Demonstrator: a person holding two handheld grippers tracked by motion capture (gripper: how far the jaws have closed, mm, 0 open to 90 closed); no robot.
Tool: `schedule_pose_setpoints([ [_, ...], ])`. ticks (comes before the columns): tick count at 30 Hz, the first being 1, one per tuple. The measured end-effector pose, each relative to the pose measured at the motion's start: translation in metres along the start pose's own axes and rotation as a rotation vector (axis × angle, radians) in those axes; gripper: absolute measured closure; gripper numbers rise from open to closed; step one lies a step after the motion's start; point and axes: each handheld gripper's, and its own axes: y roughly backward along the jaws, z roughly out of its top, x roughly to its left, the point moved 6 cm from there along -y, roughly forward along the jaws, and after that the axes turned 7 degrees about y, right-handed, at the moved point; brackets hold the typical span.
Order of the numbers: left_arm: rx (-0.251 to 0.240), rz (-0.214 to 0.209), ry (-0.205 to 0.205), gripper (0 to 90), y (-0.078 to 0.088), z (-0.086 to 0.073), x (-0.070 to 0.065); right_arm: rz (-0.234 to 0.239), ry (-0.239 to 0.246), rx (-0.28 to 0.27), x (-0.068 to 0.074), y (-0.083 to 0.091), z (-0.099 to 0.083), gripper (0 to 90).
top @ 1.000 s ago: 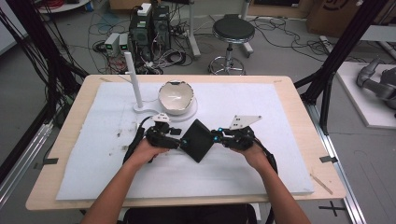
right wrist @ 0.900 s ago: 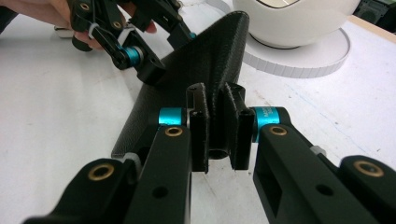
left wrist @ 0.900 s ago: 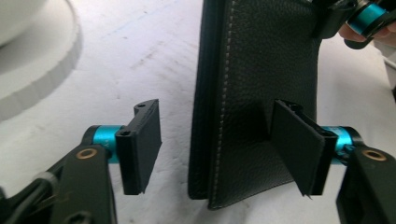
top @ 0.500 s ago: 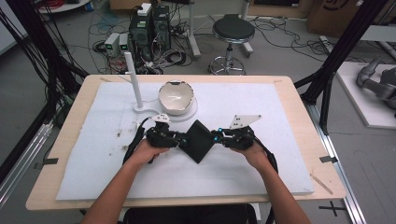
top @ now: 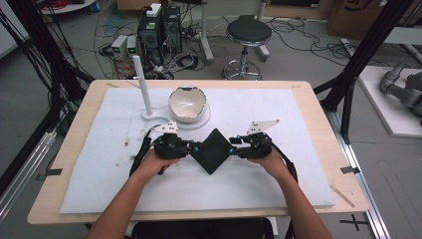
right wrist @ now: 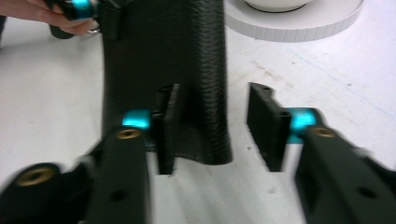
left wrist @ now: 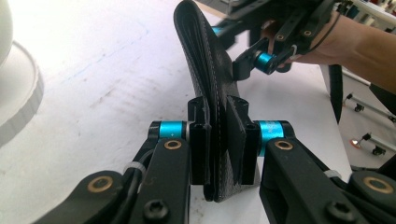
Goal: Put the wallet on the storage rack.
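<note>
A black stitched leather piece [top: 213, 149], folded flat like a wallet, hangs as a diamond between my two grippers just above the white mat. My left gripper [left wrist: 218, 140] has just been closing and is now shut on one corner, both pads pressing the leather piece [left wrist: 205, 60]. My right gripper [right wrist: 215, 125] has just been opening. The leather piece [right wrist: 163, 46] lies against its left pad, and its right pad stands clear. In the high view the left gripper [top: 193, 148] and right gripper [top: 233, 148] face each other across the piece.
A white bowl [top: 187, 103] sits on a round white stand just behind the grippers, with a white upright post [top: 141, 84] to its left. A white foam mat [top: 288, 174] covers the wooden table [top: 318, 94]. Cables trail from both grippers.
Both hands have stayed where they were. The black piece still hangs between the two grippers in the same spot.
</note>
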Motion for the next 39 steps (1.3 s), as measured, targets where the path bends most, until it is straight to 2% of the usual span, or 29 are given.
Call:
schedule_pose_setpoints([
  [2,-0.001,-0.003,-0.002,79.6,0.0,0.0,0.0,0.0,0.005,-0.002,0.0,0.0,0.0,50.3],
  [4,-0.003,-0.018,-0.004,79.5,0.001,0.0,-0.001,0.026,-0.007,-0.009,-0.004,-0.001,0.0,44.4],
  [6,-0.009,-0.034,-0.015,79.5,0.002,0.001,-0.004,0.072,-0.035,-0.014,-0.006,-0.002,-0.001,40.9],
  [9,-0.016,-0.042,-0.022,79.5,0.001,0.002,-0.005,0.152,-0.063,-0.031,-0.008,-0.007,-0.001,40.3],
  [10,-0.019,-0.043,-0.015,79.5,0.001,0.002,-0.005,0.174,-0.065,-0.029,-0.008,-0.009,-0.001,45.6],
  [11,-0.013,-0.041,-0.014,79.5,0.001,0.001,-0.004,0.201,-0.058,-0.03,-0.006,-0.009,-0.001,55.0],
  [12,-0.013,-0.041,-0.014,79.5,0.001,0.001,-0.004,0.218,-0.041,-0.028,-0.003,-0.009,0.0,61.5],
  [13,-0.012,-0.041,-0.005,79.4,0.002,0.001,-0.003,0.206,-0.013,-0.021,-0.001,-0.009,0.0,65.2],
  [15,-0.013,-0.041,0.005,79.1,0.002,0.0,-0.002,0.201,0.001,-0.016,0.0,-0.007,0.001,68.8],
  [16,-0.018,-0.043,0.027,75.2,0.003,0.0,-0.001,0.215,0.015,-0.035,0.0,-0.002,0.002,74.5],
  [17,-0.006,-0.044,0.059,72.3,0.004,-0.001,0.0,0.216,0.03,-0.039,0.001,0.0,0.003,75.5],
  [18,0.008,-0.026,0.061,67.6,0.003,-0.002,0.001,0.212,0.046,-0.046,0.003,0.001,0.005,76.2],
  [20,0.031,0.011,0.087,48.4,0.001,-0.004,0.004,0.212,0.083,-0.063,0.008,0.004,0.008,77.4],
  [23,0.042,0.024,0.086,41.2,-0.001,-0.006,0.005,0.196,0.126,-0.074,0.011,0.006,0.012,77.8],
  [24,0.042,0.024,0.086,41.5,-0.001,-0.006,0.005,0.196,0.126,-0.074,0.011,0.006,0.012,77.8],
  [26,0.056,0.026,0.064,47.4,-0.002,-0.008,0.004,0.156,0.152,-0.084,0.011,0.01,0.015,78.1],
  [27,0.056,0.026,0.064,55.8,-0.002,-0.008,0.004,0.146,0.164,-0.086,0.01,0.011,0.016,78.2],
  [28,0.047,0.02,0.045,55.8,-0.002,-0.008,0.003,0.146,0.164,-0.086,0.01,0.011,0.016,78.2],
  [29,0.032,0.027,0.007,66.5,-0.002,-0.007,0.002,0.132,0.18,-0.084,0.01,0.012,0.019,78.2],
  [30,0.032,0.027,0.007,69.2,-0.002,-0.007,0.002,0.132,0.18,-0.084,0.01,0.012,0.019,78.2],
  [31,0.029,0.021,-0.013,69.2,-0.002,-0.006,0.0,0.117,0.19,-0.08,0.01,0.013,0.019,78.2],
  [32,0.019,0.009,-0.041,74.6,-0.001,-0.006,-0.003,0.108,0.201,-0.081,0.009,0.014,0.02,77.1],
  [33,0.016,-0.004,-0.06,76.1,0.0,-0.006,-0.005,0.107,0.193,-0.079,0.008,0.015,0.02,74.5],
  [34,0.016,-0.004,-0.06,76.9,0.0,-0.006,-0.005,0.104,0.156,-0.082,0.006,0.014,0.02,67.9],
  [35,0.016,-0.01,-0.07,76.9,0.0,-0.006,-0.007,0.104,0.156,-0.082,0.006,0.014,0.02,67.9],
  [36,0.017,-0.009,-0.077,77.3,0.0,-0.006,-0.007,0.102,0.13,-0.09,0.004,0.013,0.02,57.3],
  [37,0.014,-0.023,-0.07,77.5,0.001,-0.006,-0.007,0.093,0.059,-0.093,-0.001,0.012,0.02,45.3],
  [39,0.012,-0.032,-0.068,77.5,0.001,-0.007,-0.008,0.097,0.04,-0.092,-0.003,0.011,0.019,42.9],
])
